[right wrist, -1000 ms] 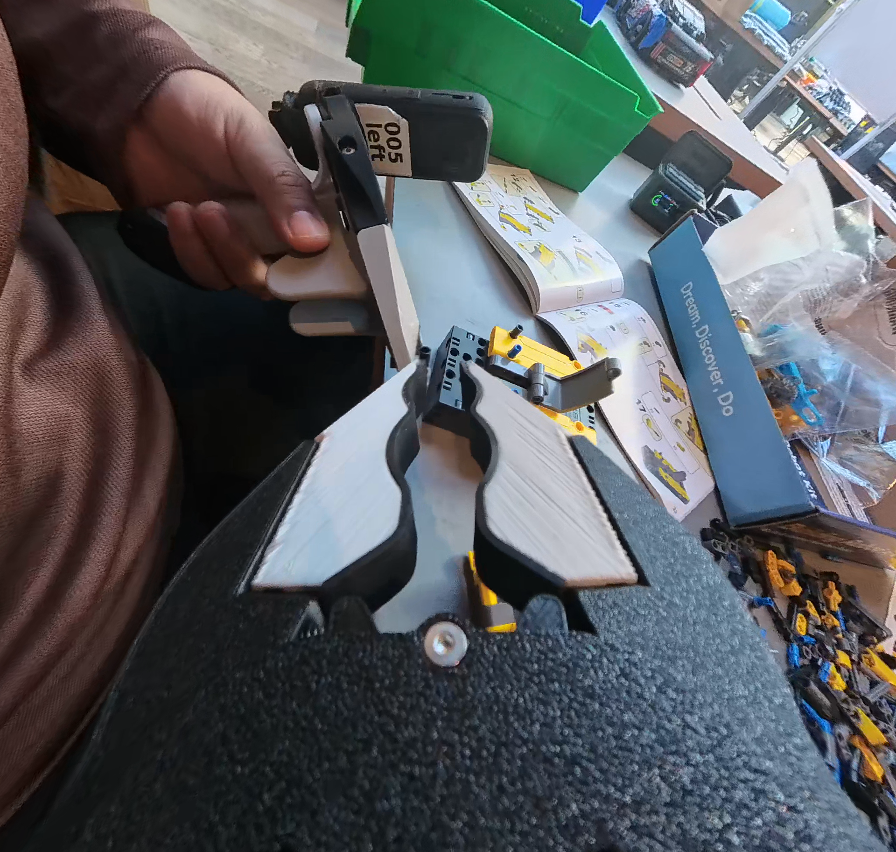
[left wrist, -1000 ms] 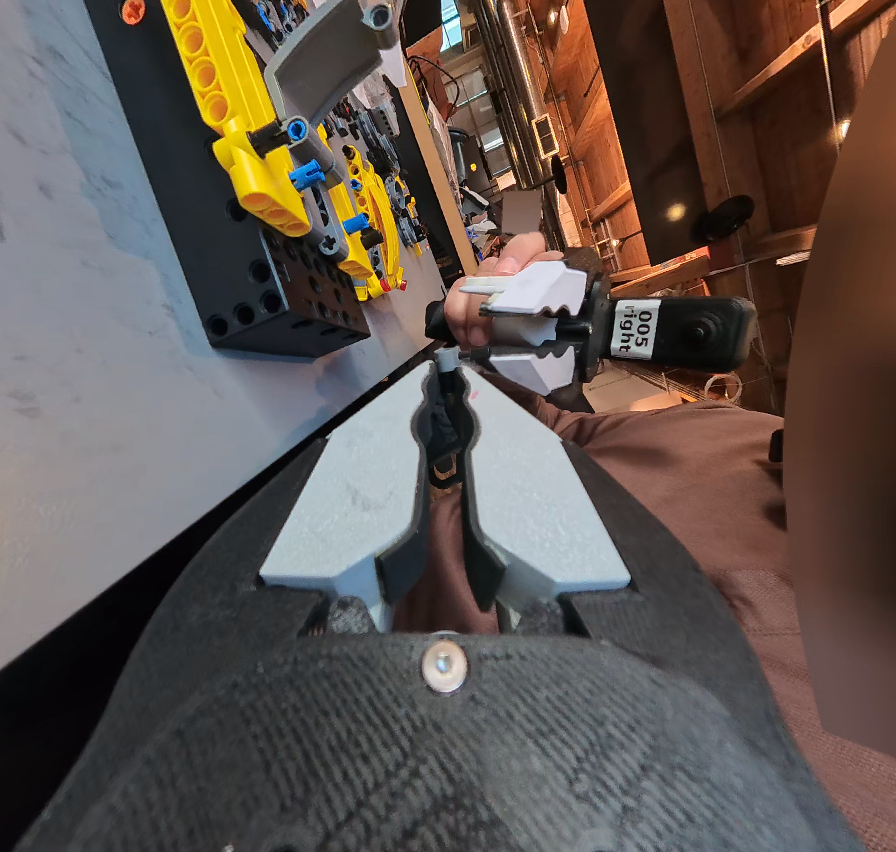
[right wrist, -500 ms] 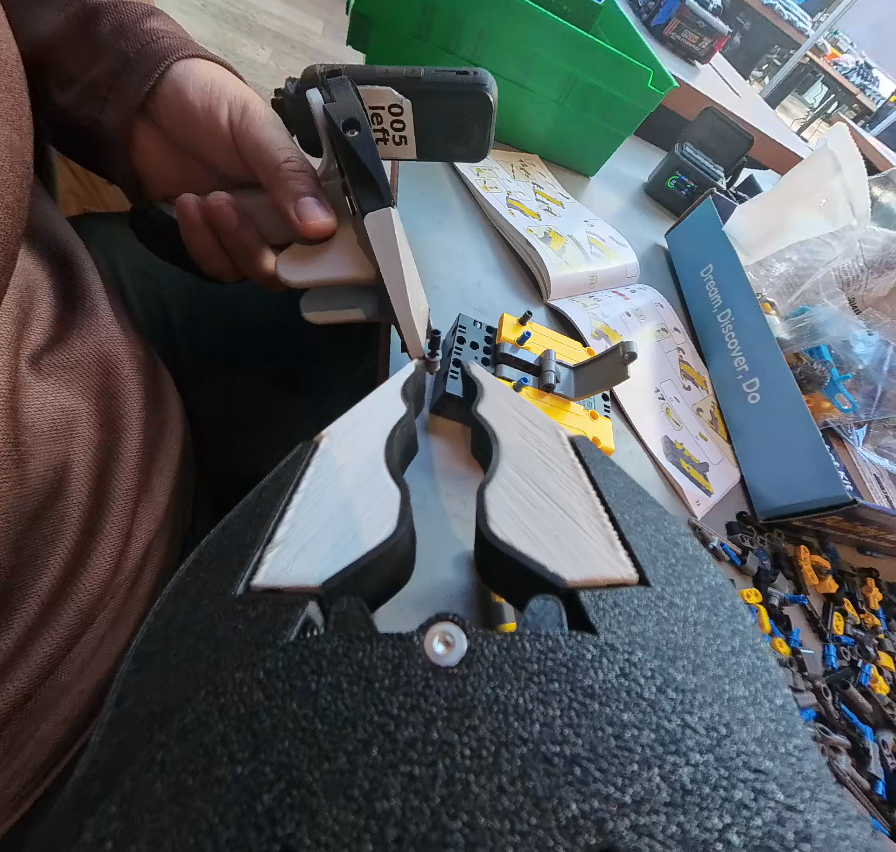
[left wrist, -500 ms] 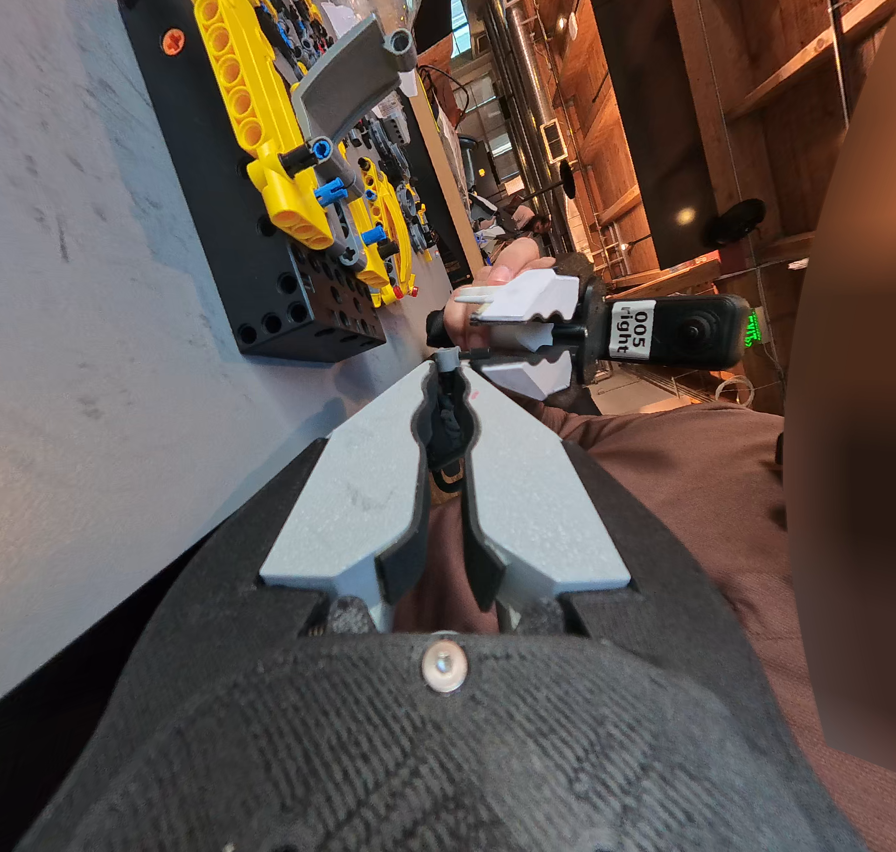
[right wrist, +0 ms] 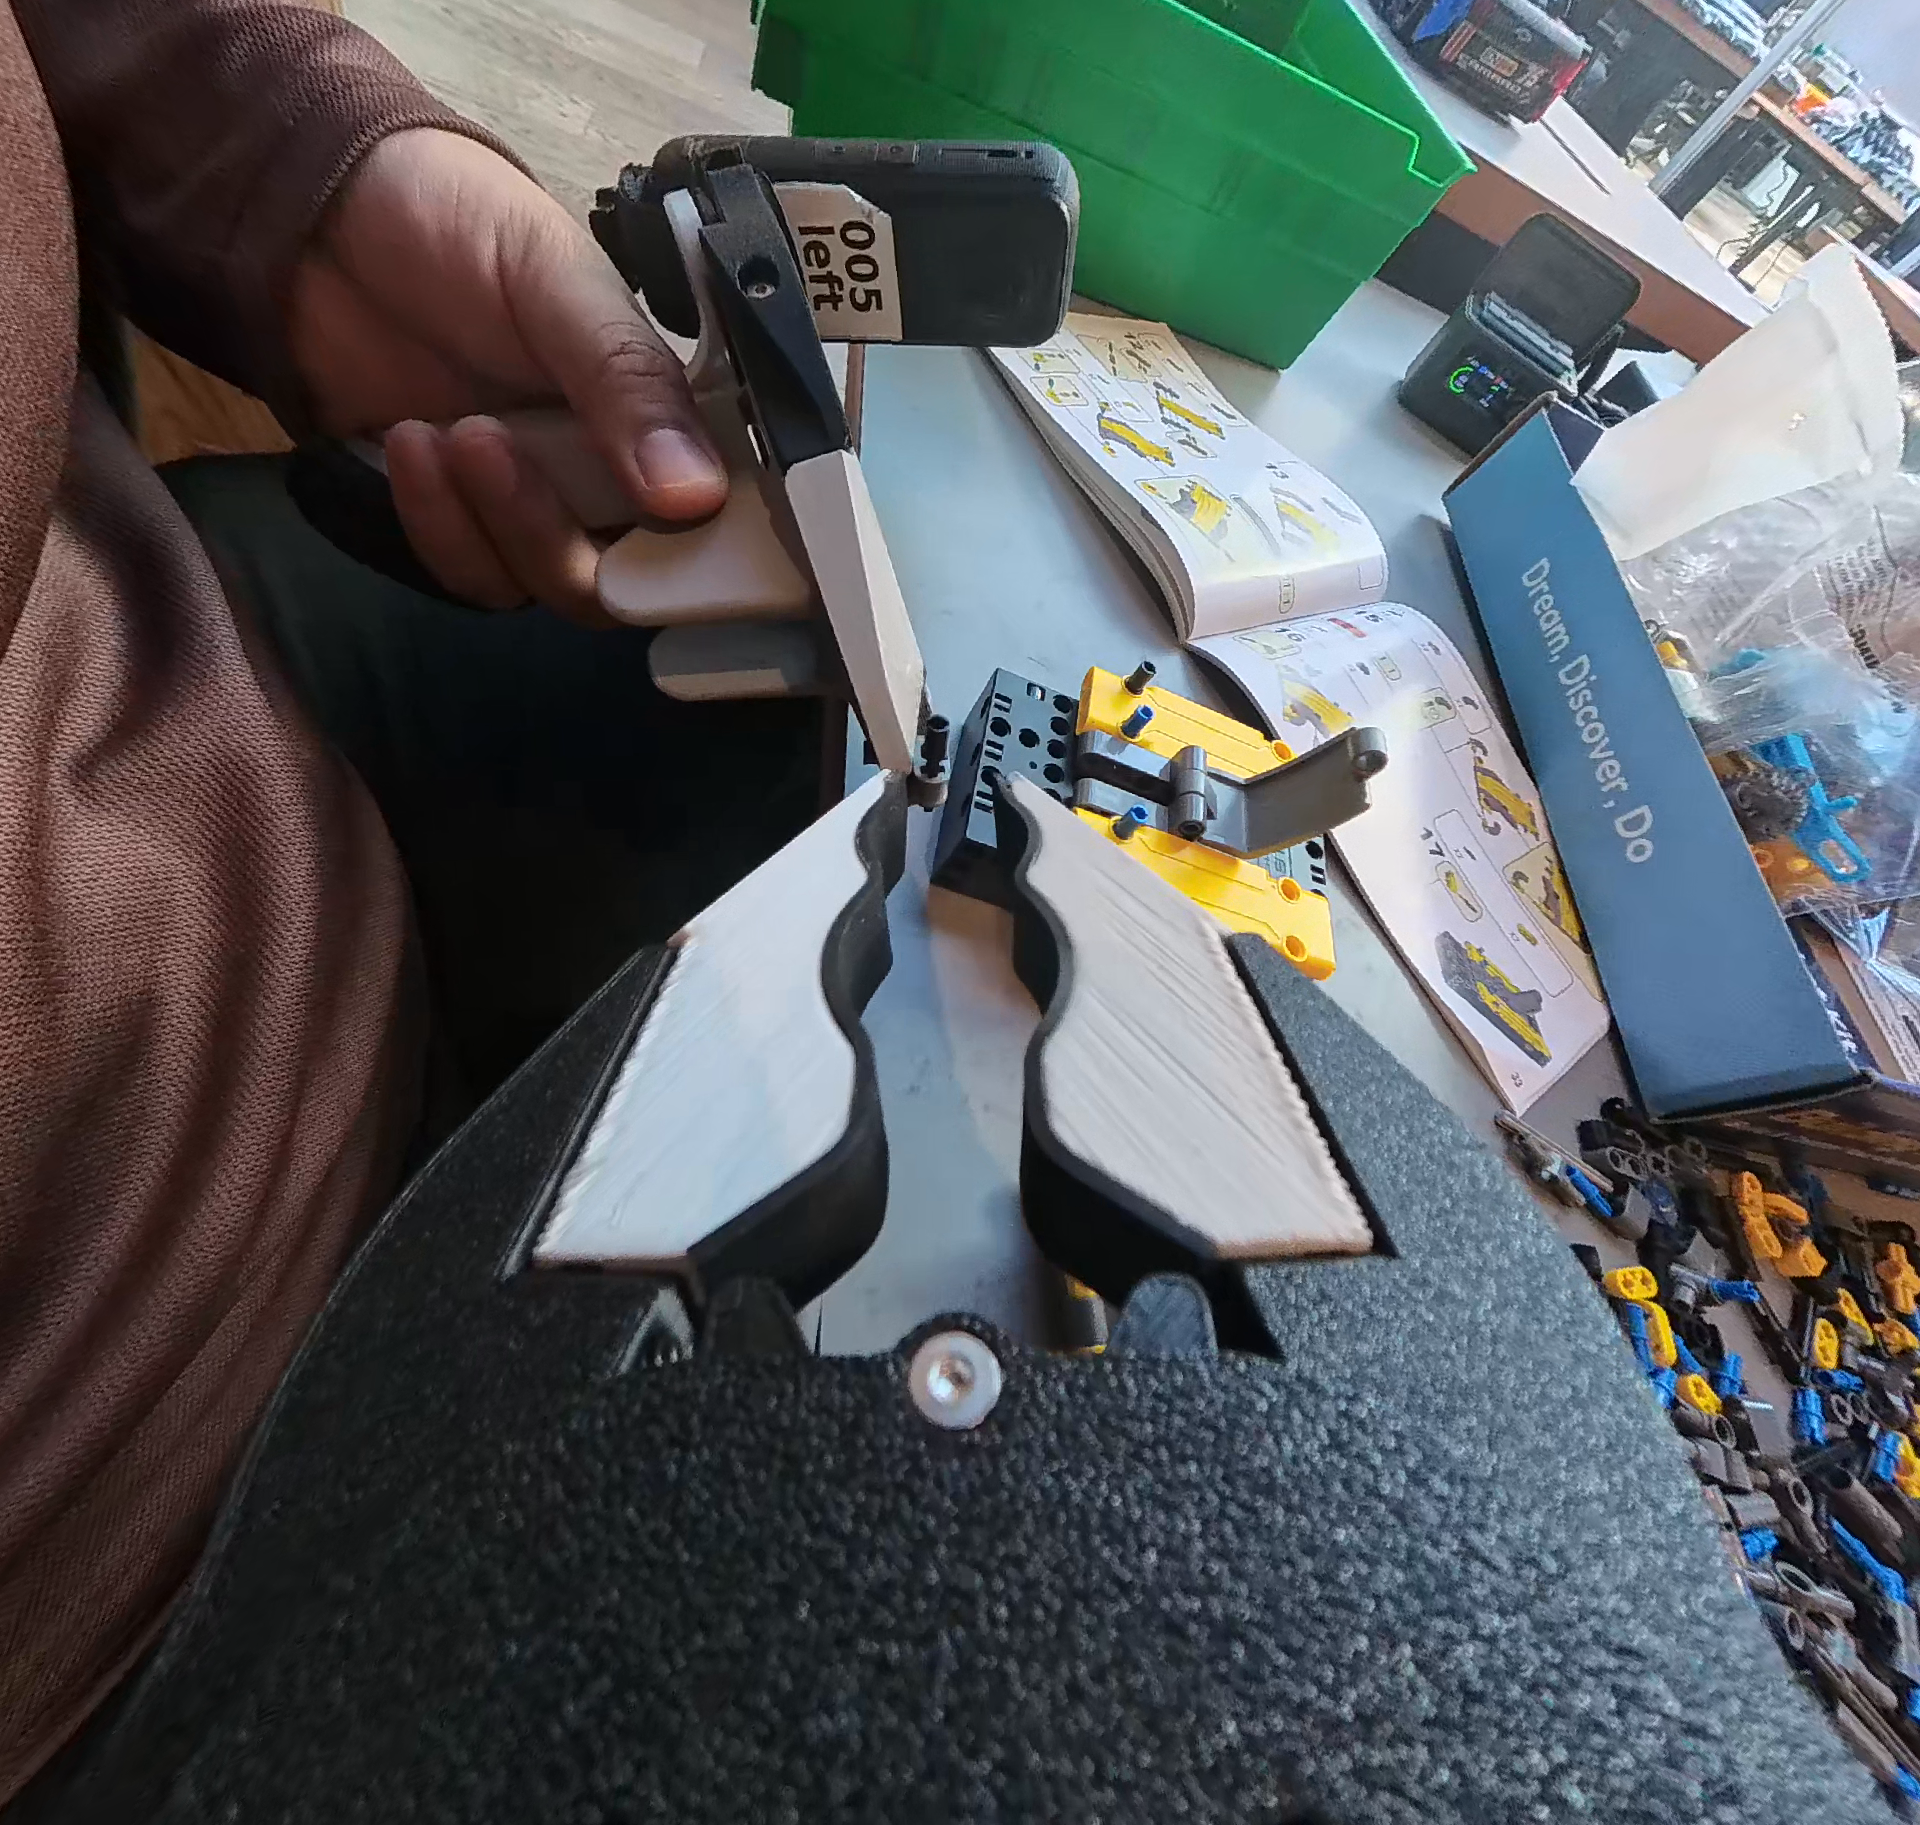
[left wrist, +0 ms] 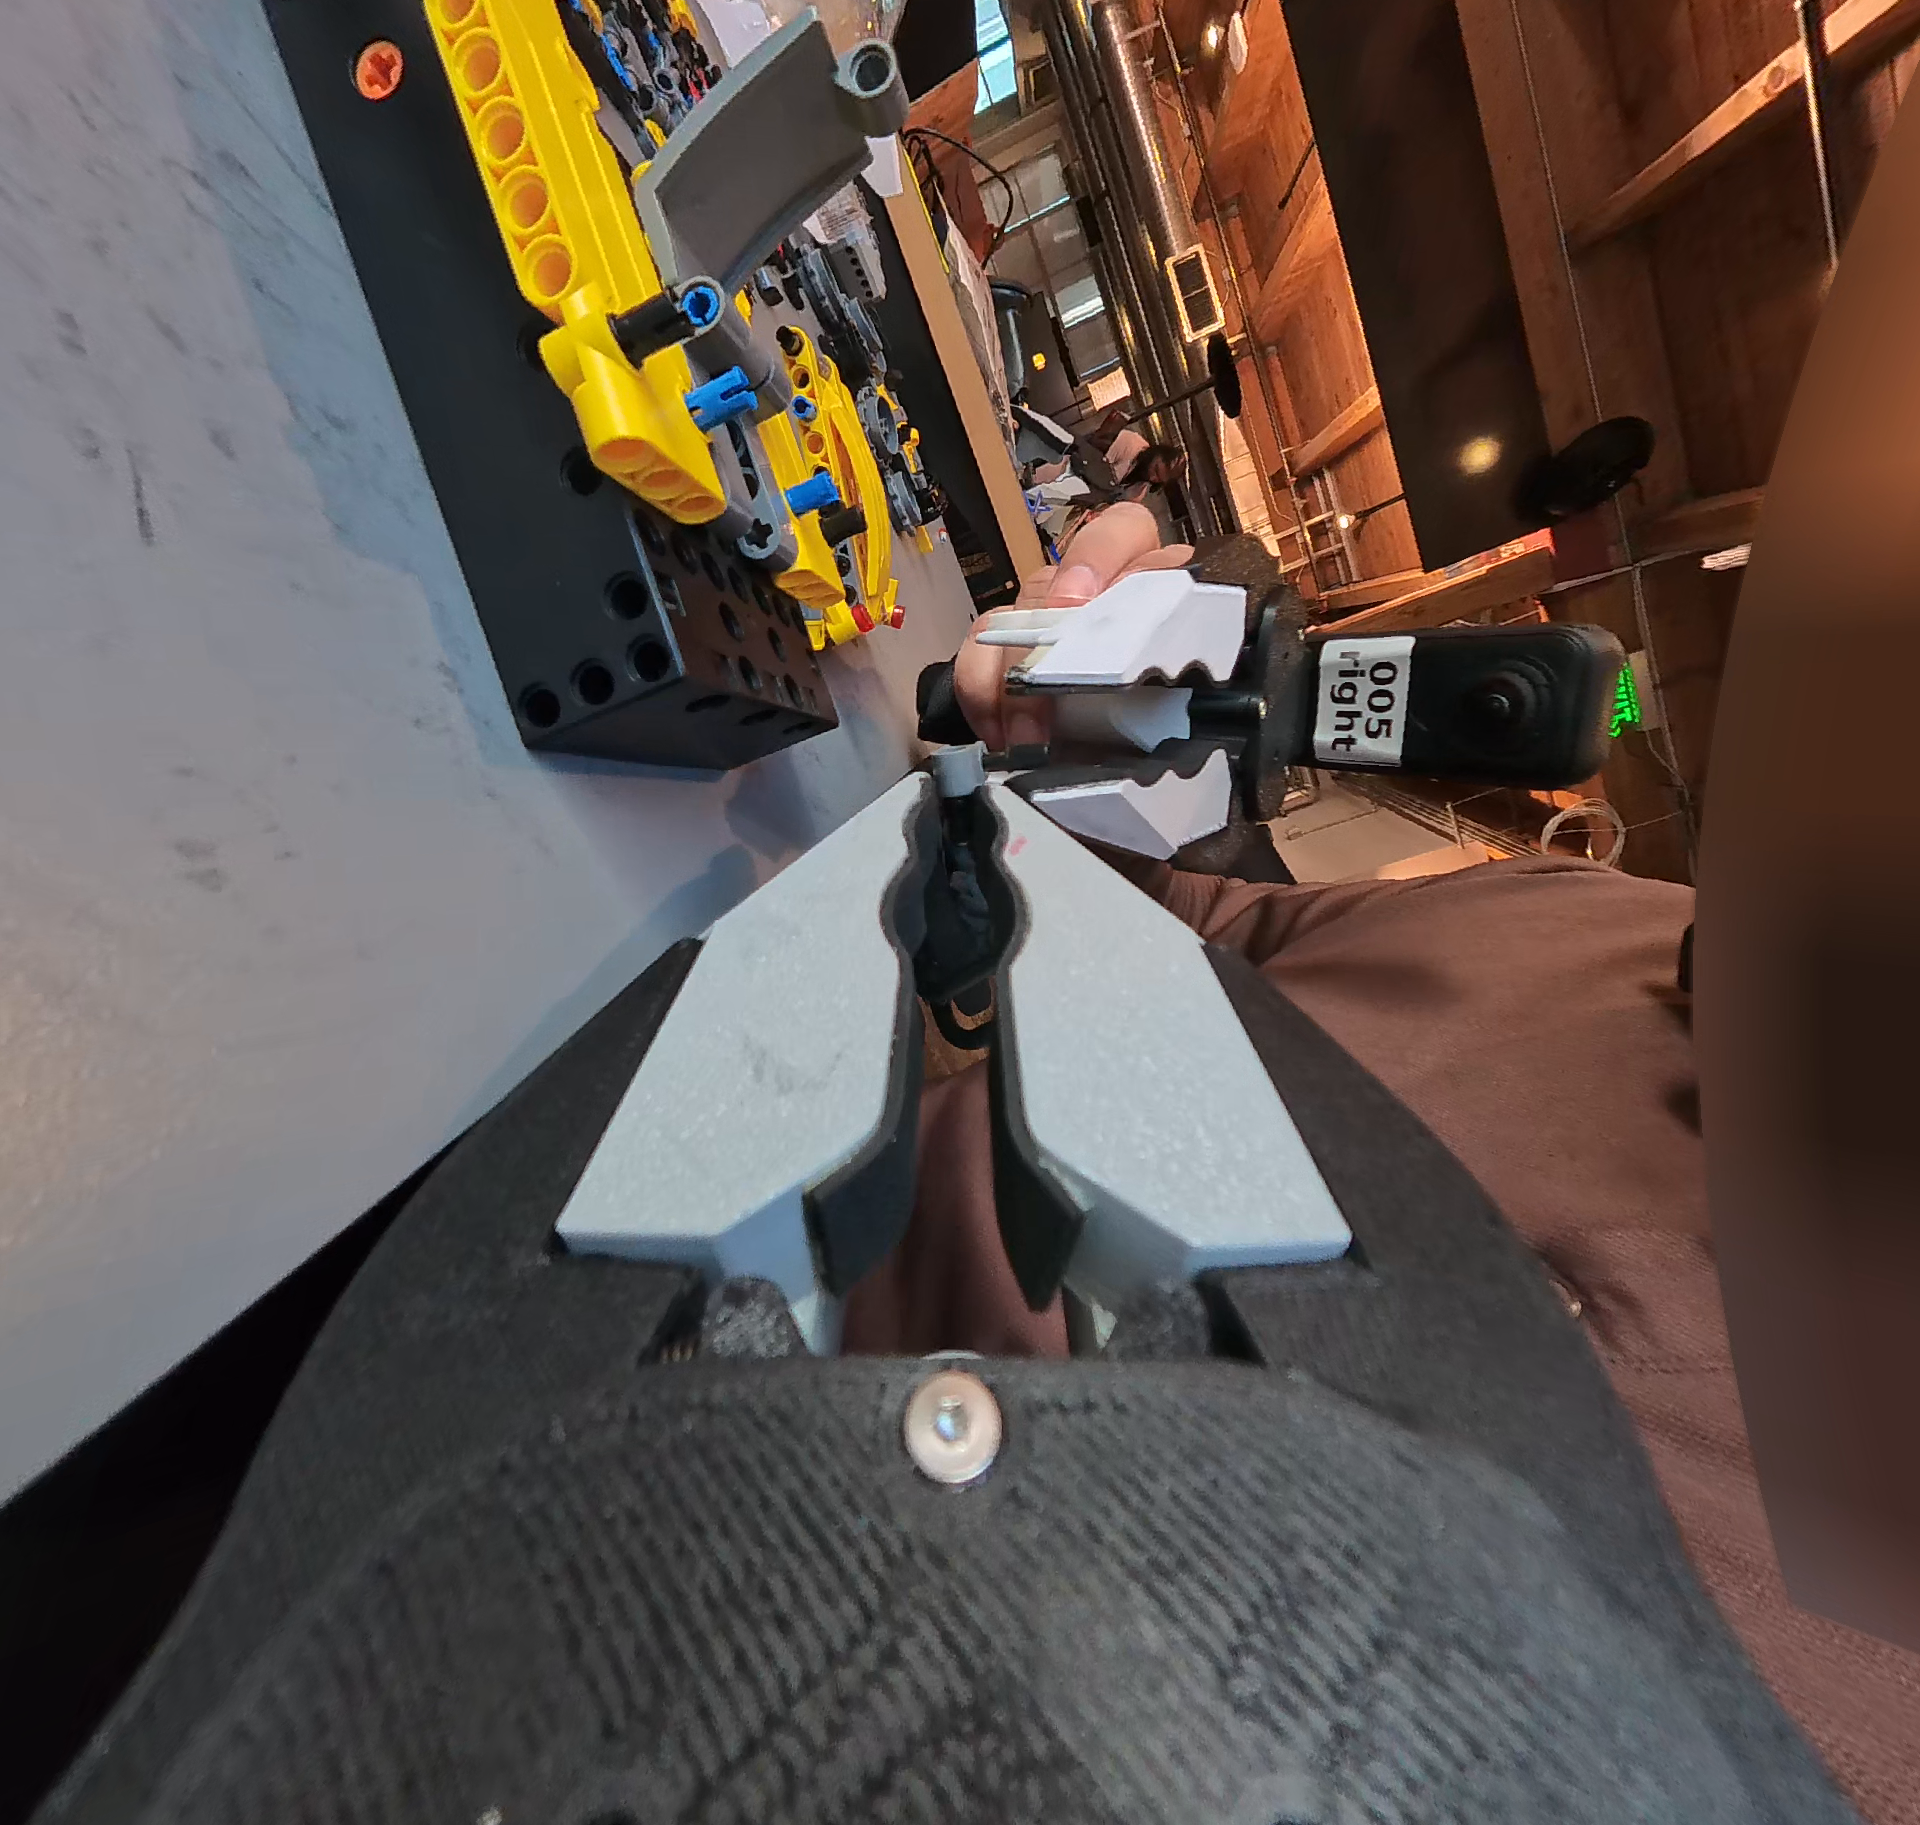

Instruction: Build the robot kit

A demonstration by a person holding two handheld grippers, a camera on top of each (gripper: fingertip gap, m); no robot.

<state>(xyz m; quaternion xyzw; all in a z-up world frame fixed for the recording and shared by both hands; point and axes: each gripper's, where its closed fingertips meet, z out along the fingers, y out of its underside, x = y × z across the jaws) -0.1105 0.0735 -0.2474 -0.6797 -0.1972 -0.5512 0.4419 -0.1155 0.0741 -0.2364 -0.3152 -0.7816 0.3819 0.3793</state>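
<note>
Grey table, left claw pinching small connector, right claw beside

— What does the room look like?
— It is big, with brown wooden walls and wooden beams. A shiny metal pipe runs along high up, and small round lamps glow warm.

— Is there daylight?
— Yes. Bright windows show far off, and sun falls on the pale wooden floor.

— What furniture is there?
— A long grey table sits close by. Another table stands behind it, with more tables farther back.

— Anything else?
— A round black fan is by the wall.
</note>
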